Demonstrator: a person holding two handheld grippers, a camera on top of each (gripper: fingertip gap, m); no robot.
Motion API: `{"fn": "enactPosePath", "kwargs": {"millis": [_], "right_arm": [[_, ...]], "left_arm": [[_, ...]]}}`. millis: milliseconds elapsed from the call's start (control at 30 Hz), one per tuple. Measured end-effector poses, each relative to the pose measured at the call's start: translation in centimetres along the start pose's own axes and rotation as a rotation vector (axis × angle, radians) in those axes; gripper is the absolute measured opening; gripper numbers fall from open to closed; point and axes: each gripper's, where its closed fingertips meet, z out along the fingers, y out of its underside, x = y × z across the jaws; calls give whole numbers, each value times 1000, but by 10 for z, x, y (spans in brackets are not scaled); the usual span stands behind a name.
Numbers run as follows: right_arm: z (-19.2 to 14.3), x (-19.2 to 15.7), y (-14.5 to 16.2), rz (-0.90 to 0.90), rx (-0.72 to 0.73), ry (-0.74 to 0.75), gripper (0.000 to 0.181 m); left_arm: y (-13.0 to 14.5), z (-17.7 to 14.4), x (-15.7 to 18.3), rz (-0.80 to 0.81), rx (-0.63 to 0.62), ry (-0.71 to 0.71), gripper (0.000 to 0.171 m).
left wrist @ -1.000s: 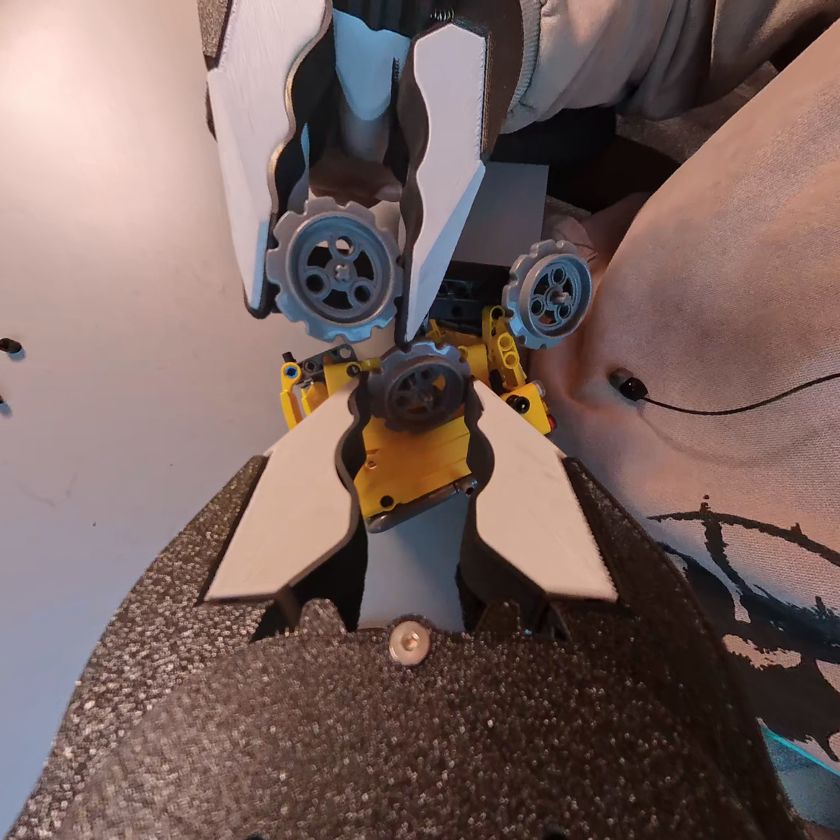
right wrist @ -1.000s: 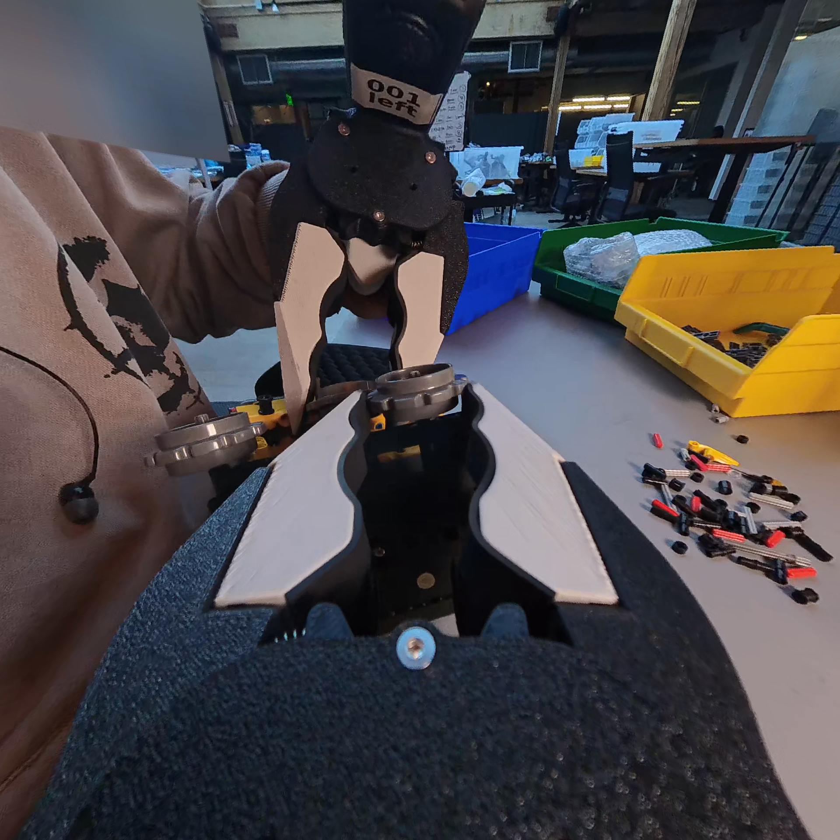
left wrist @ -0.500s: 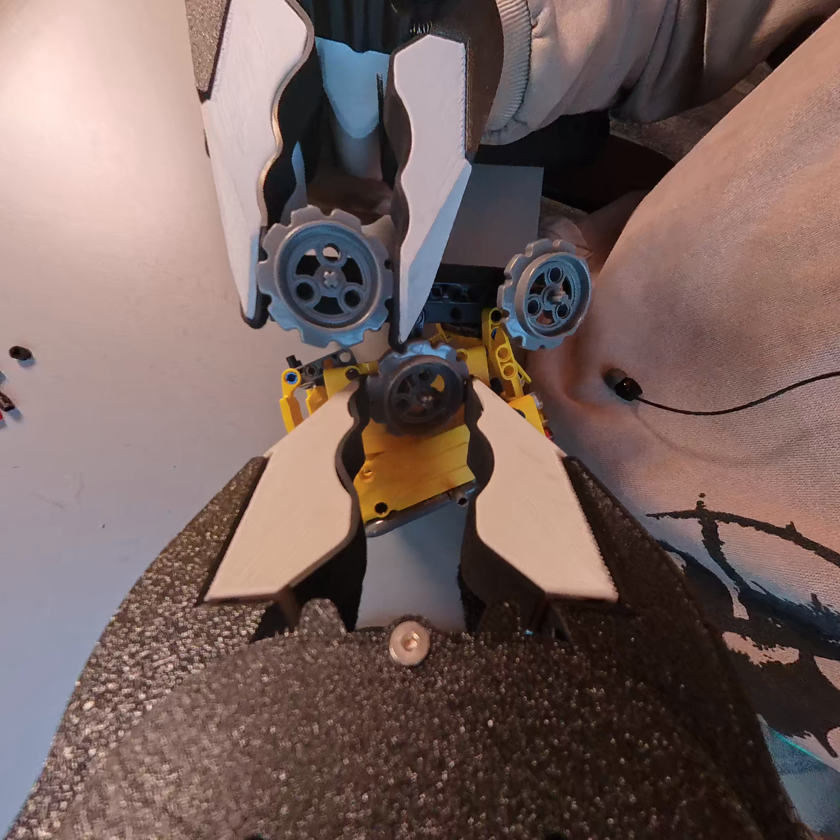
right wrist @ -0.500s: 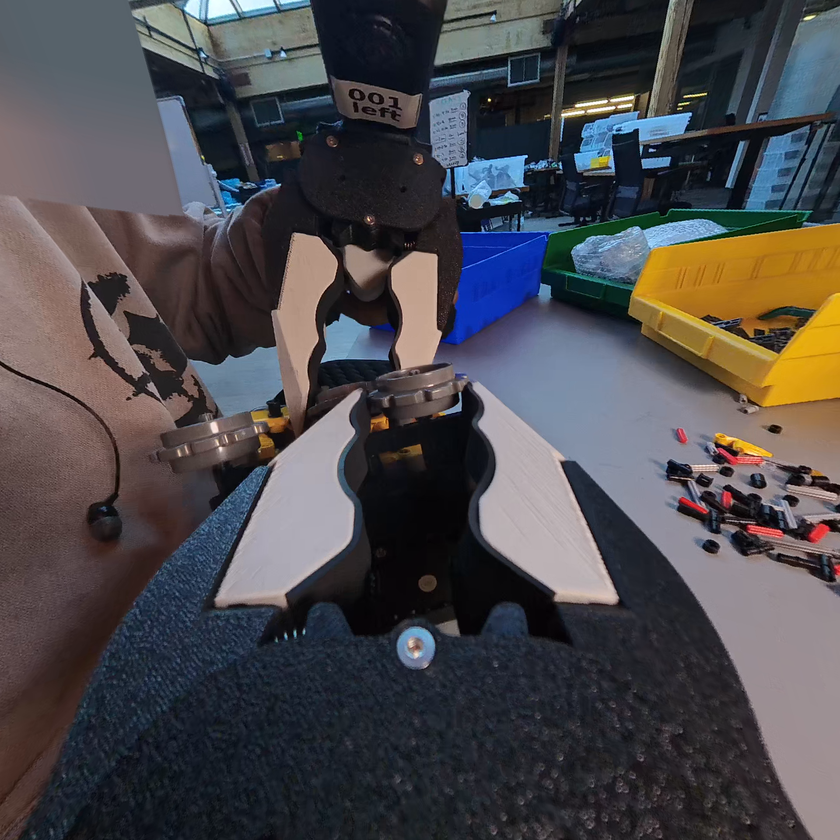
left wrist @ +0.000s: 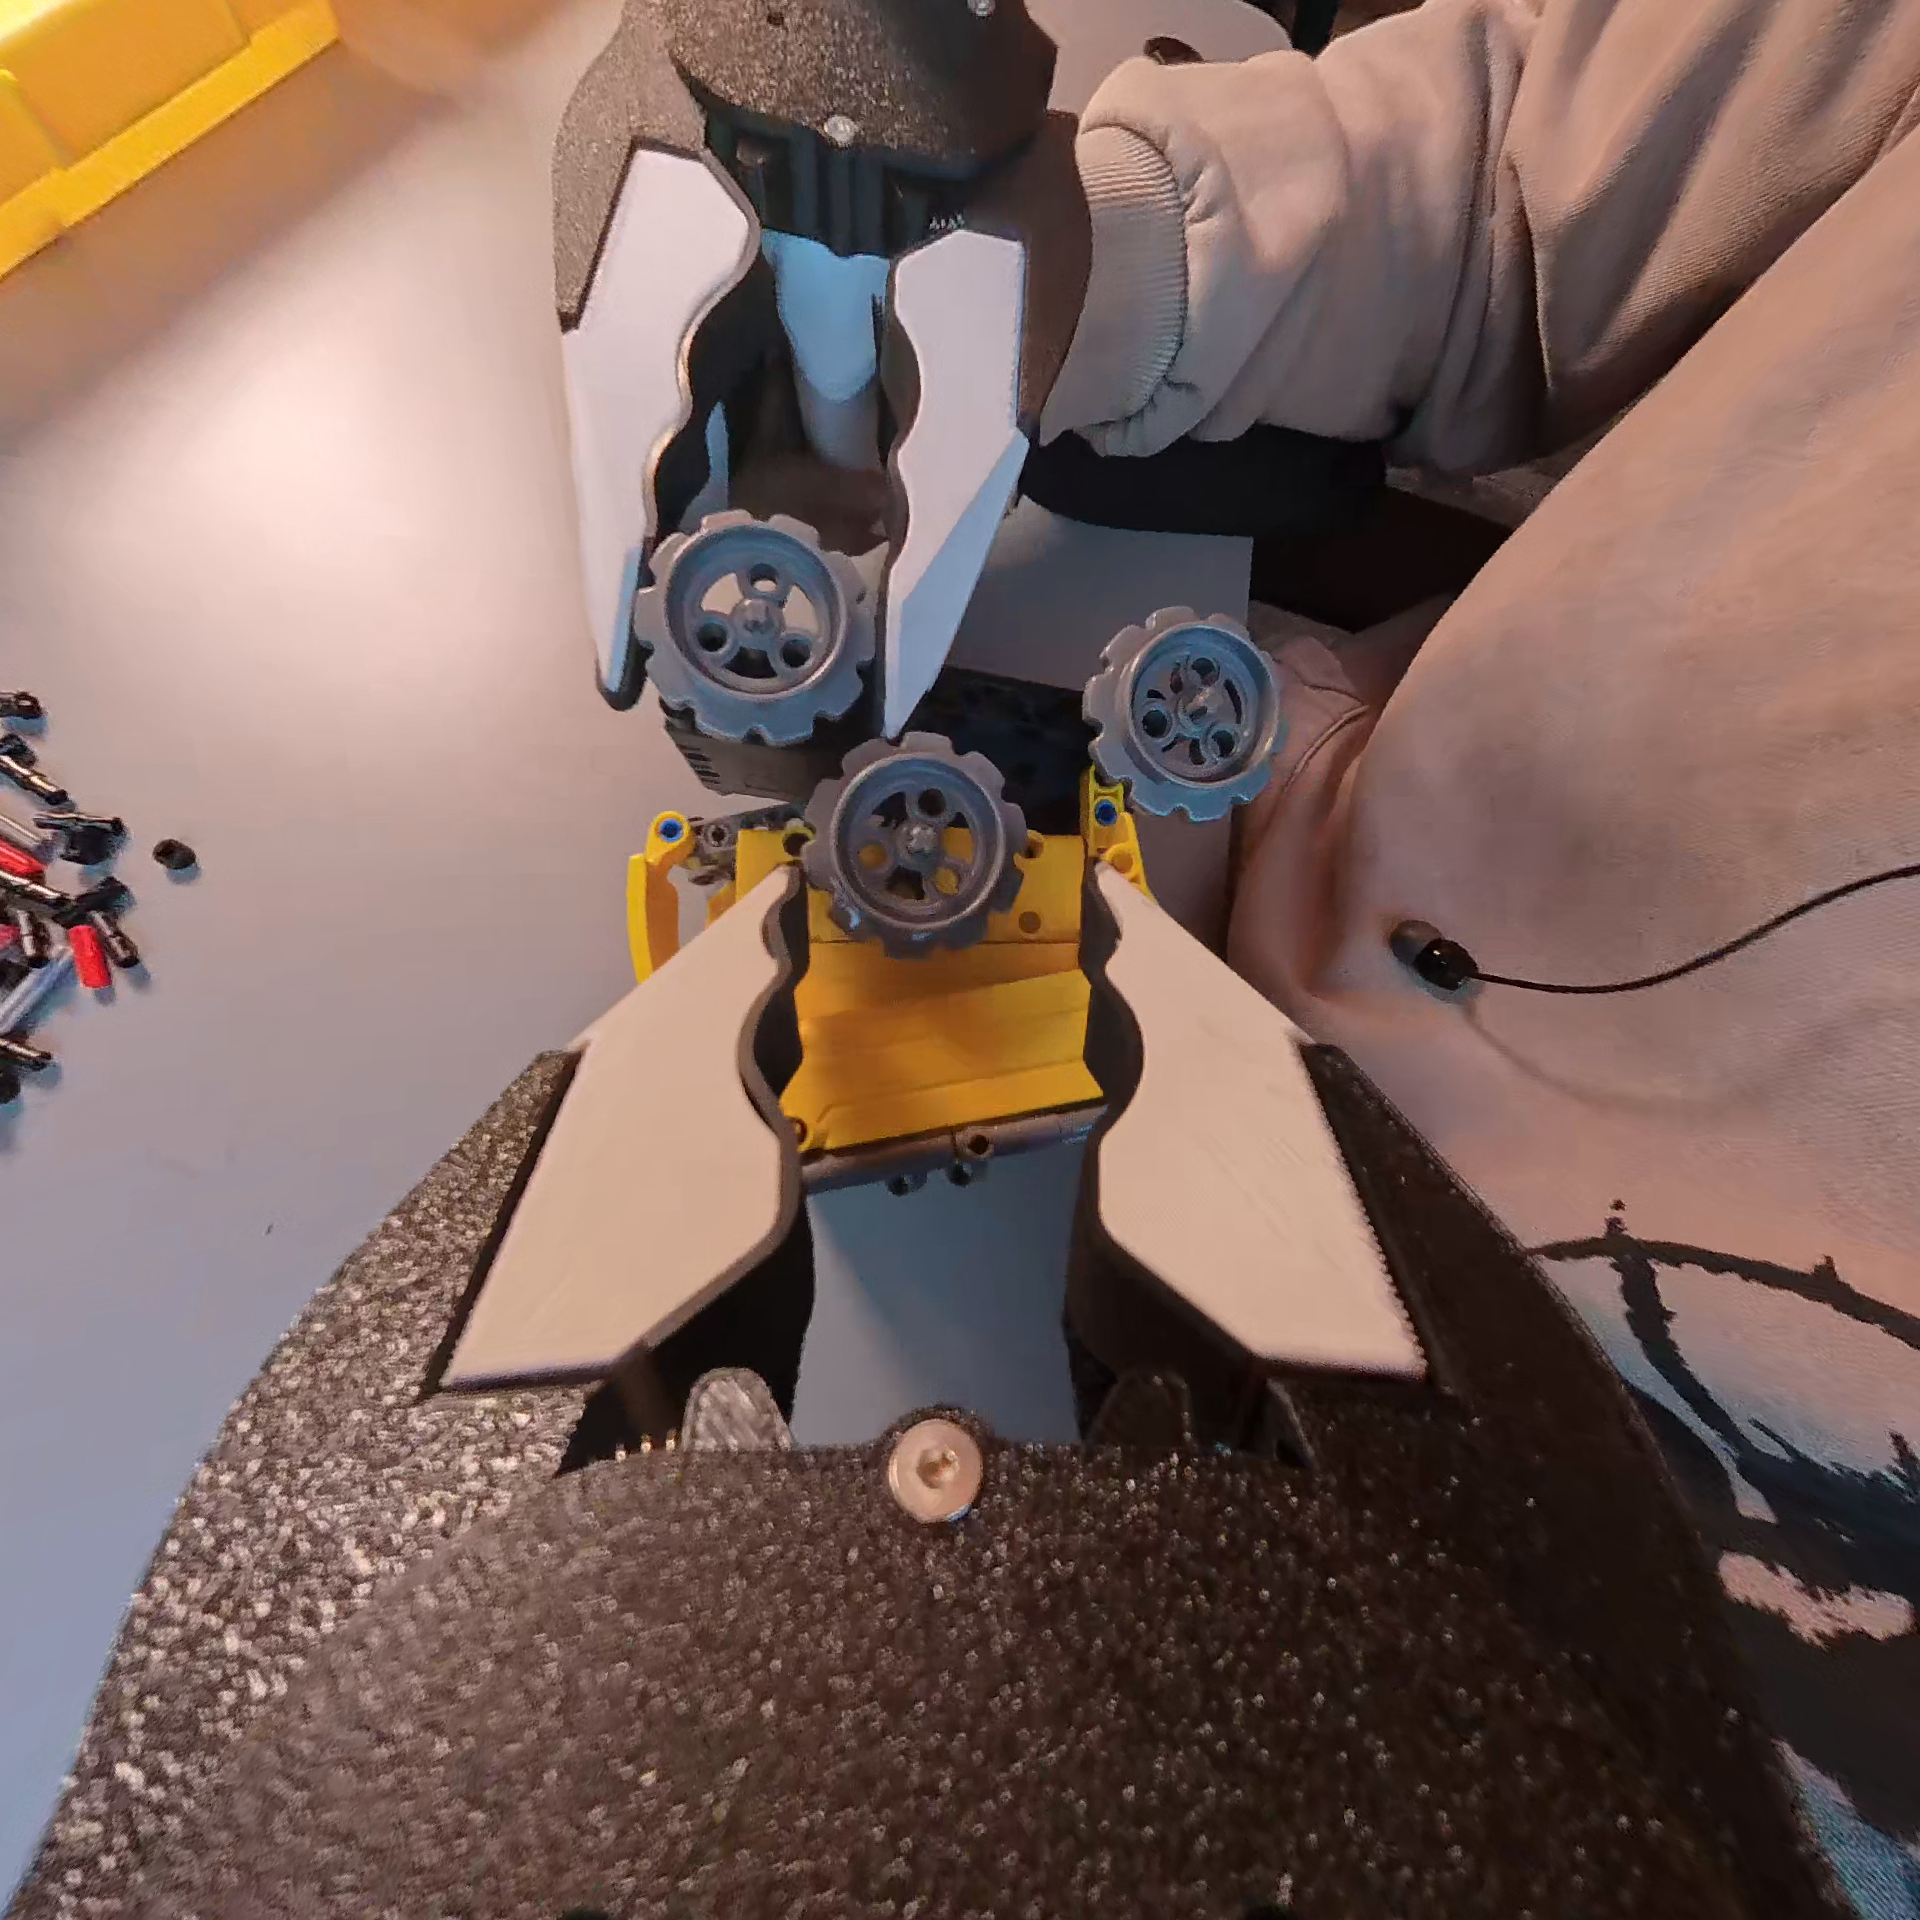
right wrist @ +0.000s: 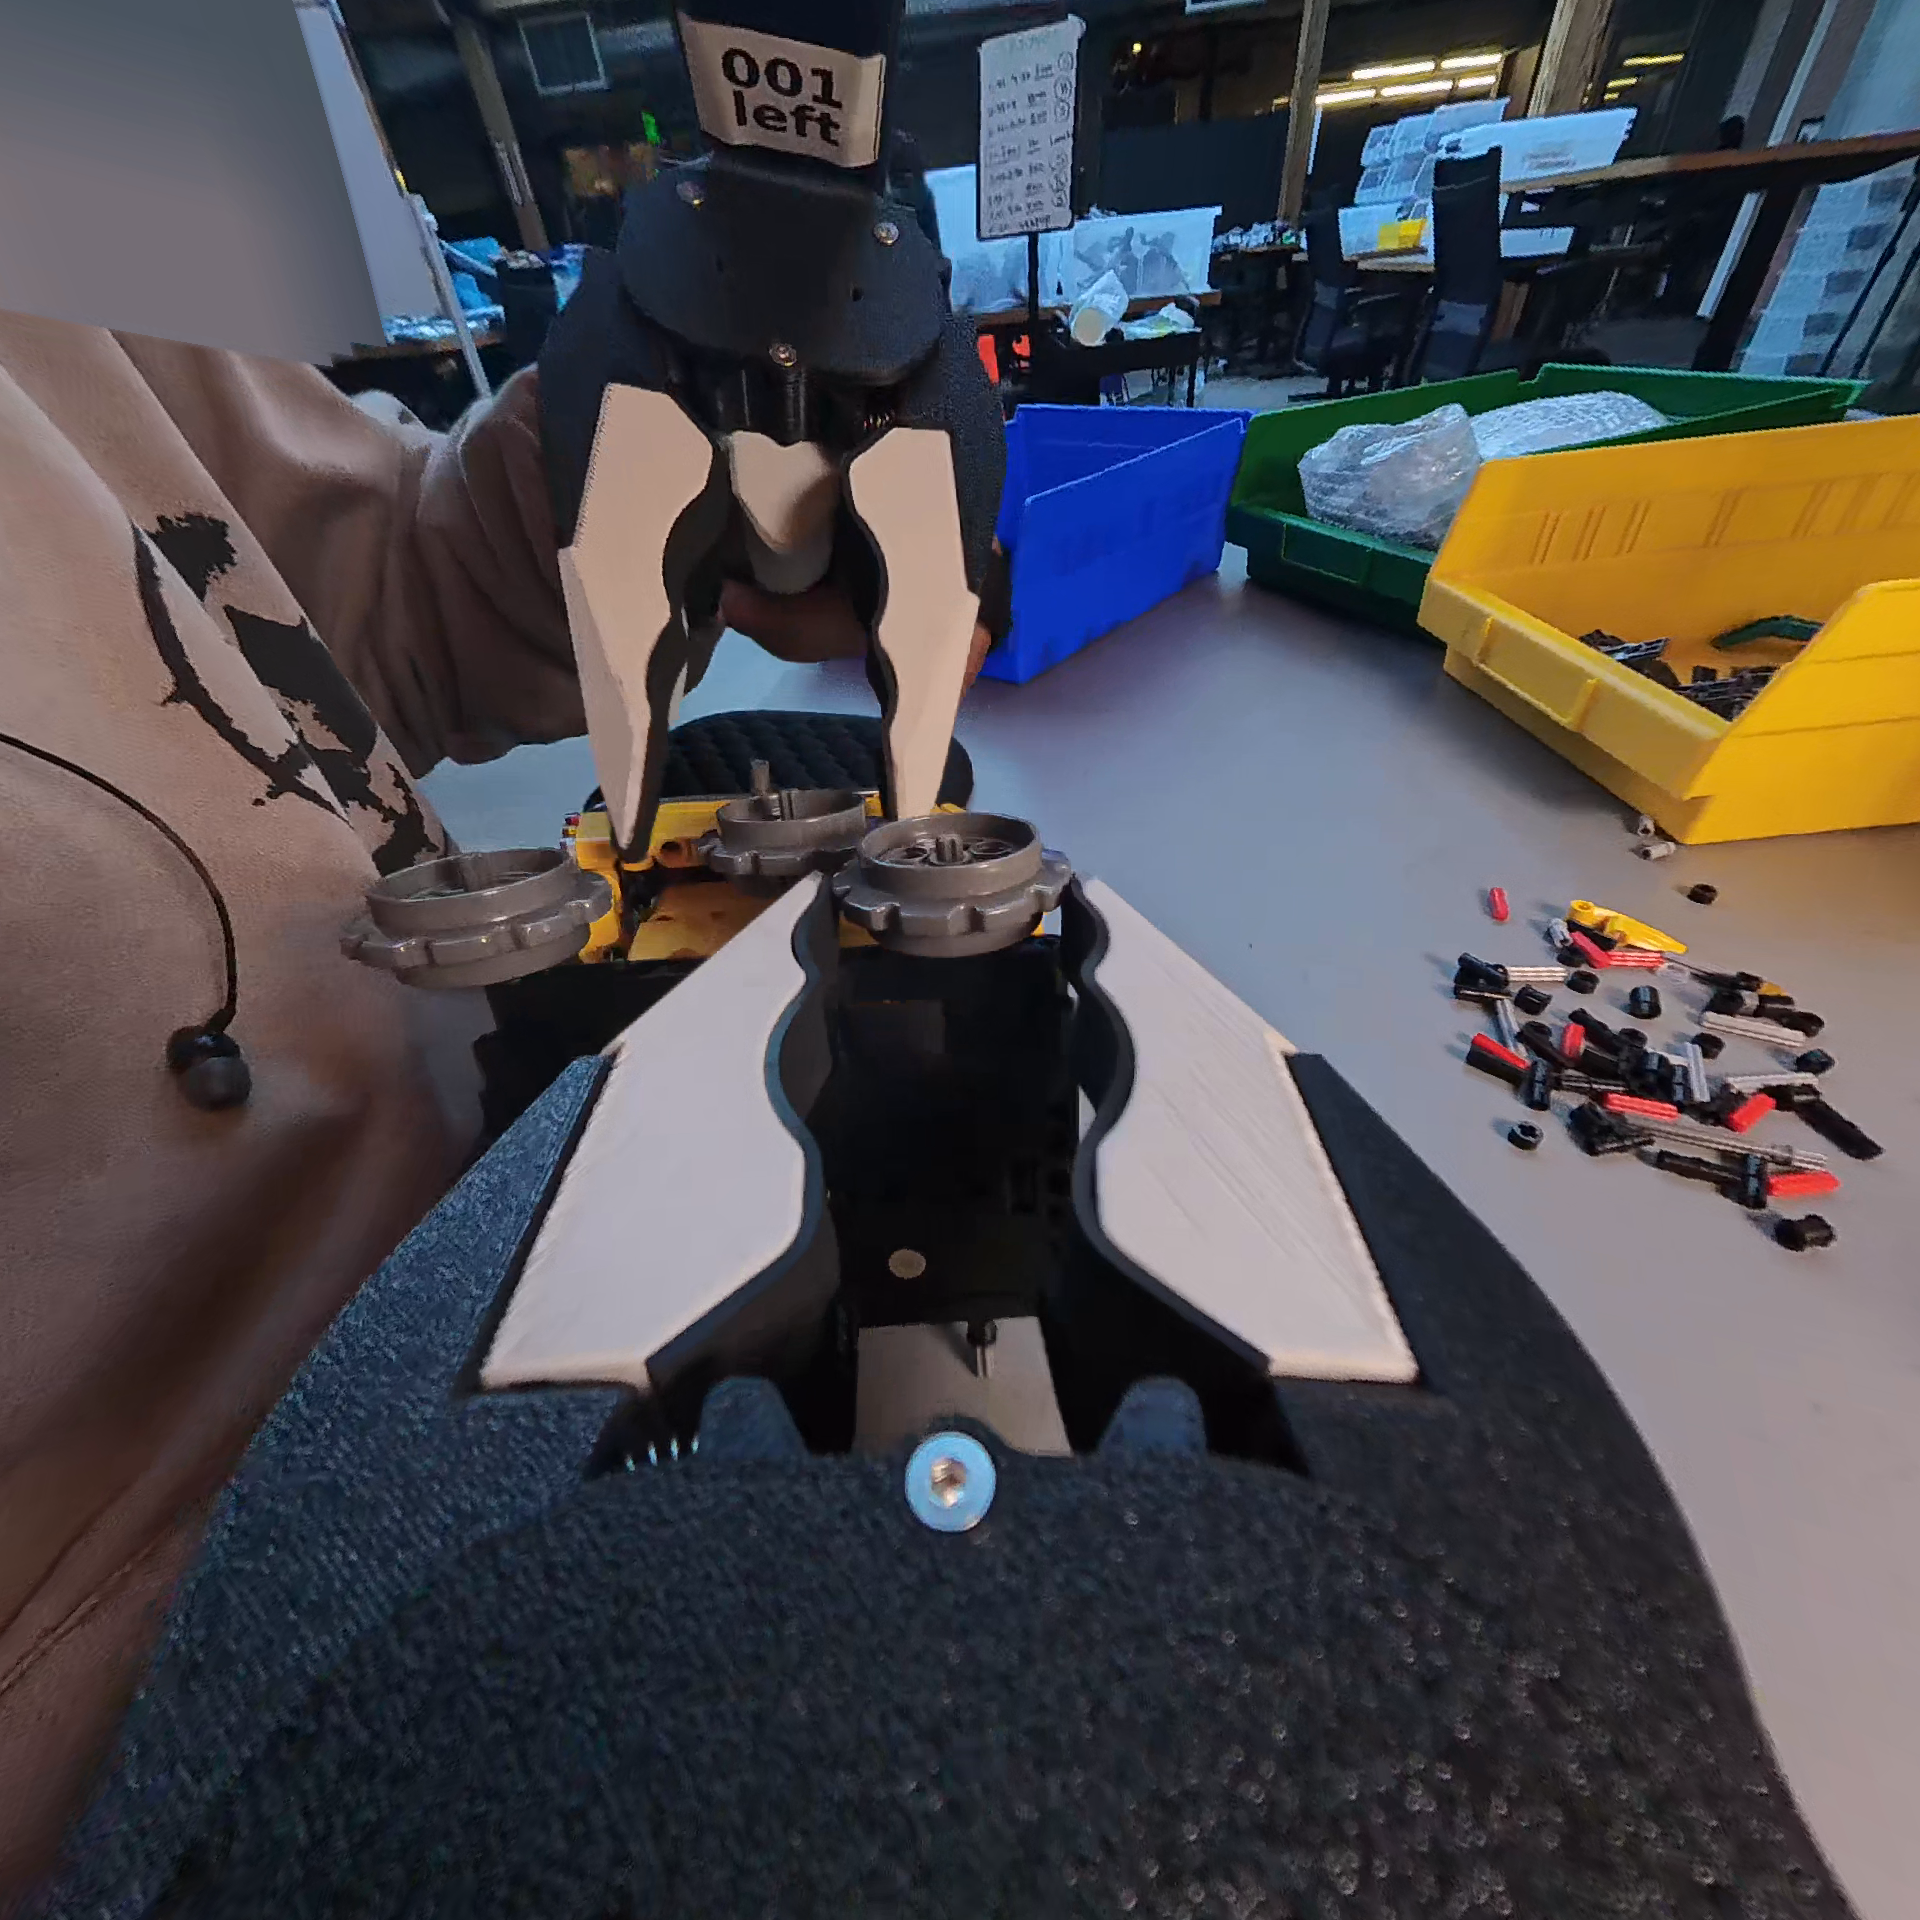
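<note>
A yellow brick-built model [left wrist: 940, 1023] with three grey toothed wheels sits on the grey desk [left wrist: 312, 520]. The left tool [left wrist: 940, 883] clamps its yellow body; the right tool [right wrist: 951, 894] grips its black end beneath one wheel [right wrist: 951, 868]. Loose pins [right wrist: 1652, 1060] lie well apart.

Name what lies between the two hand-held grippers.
A yellow brick-built model carrying grey toothed wheels. The right hand-held gripper grips the far wheel; the left hand-held gripper flanks the near wheel. The left wrist view shows it.
</note>
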Motion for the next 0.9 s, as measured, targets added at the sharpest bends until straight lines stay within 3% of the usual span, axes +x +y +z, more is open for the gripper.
{"fn": "enactPosePath", "kwargs": {"millis": [100, 300, 500, 767, 900], "right_arm": [[-5, 2, -1, -33, -32, 25, 43], [-31, -1, -32, -44, -7, 63, 48], [-8, -32, -20, -64, -160, 30, 38], [-2, -27, -20, -125, -271, 107, 38], [-10, -29, -40, -46, -168, 81, 38]], "left_arm": [[-3, 5, -5, 22, 14, -27, 42], [-6, 2, -7, 88, 35, -46, 41], [-14, -1, -6, 88, 112, -25, 41], [-19, -8, -5, 34, 202, 20, 41], [-22, -13, -10, 29, 226, 1, 40]]}}
